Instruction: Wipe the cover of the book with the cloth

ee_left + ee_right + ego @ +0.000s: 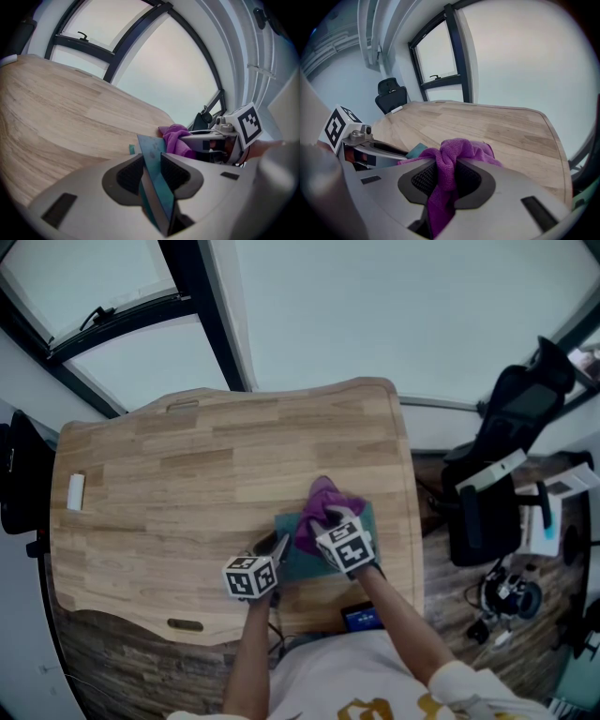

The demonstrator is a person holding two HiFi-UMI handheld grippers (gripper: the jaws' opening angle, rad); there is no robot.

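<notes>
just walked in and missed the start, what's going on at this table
A person is working at a wooden table with a handheld gripper in each hand. The left gripper is shut on the edge of a teal book, holding it in place. The right gripper is shut on a purple cloth, which is bunched over the far part of the book's cover, as in wiping.
</notes>
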